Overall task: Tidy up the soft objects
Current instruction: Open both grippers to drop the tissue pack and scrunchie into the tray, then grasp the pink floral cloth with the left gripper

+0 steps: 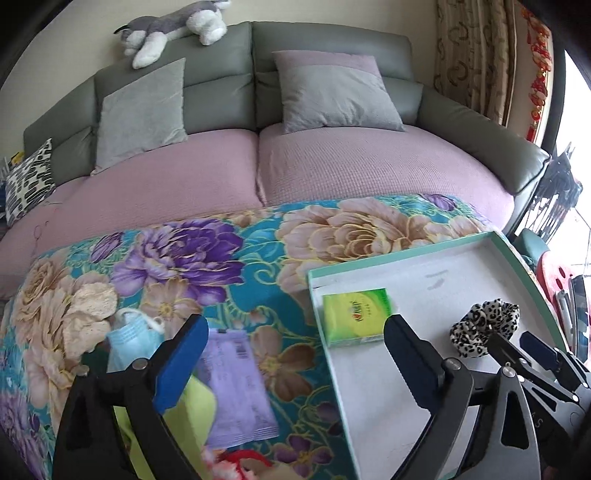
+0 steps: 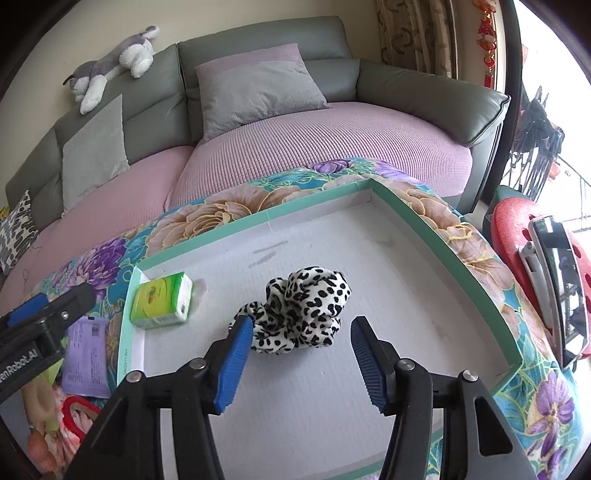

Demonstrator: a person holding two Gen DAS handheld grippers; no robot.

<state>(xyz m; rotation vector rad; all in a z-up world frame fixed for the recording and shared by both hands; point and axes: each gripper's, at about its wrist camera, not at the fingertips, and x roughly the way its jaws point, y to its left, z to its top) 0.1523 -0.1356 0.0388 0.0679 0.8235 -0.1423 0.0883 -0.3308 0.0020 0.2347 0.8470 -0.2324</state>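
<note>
A white tray with a teal rim lies on a floral blanket. In it are a green tissue pack and a leopard-print scrunchie. My right gripper is open, its fingers on either side of the scrunchie's near edge; it also shows in the left wrist view. My left gripper is open and empty, straddling the tray's left rim. A purple packet, a blue face mask and a yellow-green soft item lie left of the tray.
A grey sofa with pink seat covers holds grey cushions, a patterned cushion and a plush husky. A red stool with a phone-like device stands right of the table. Pink and red soft items lie at the blanket's near left.
</note>
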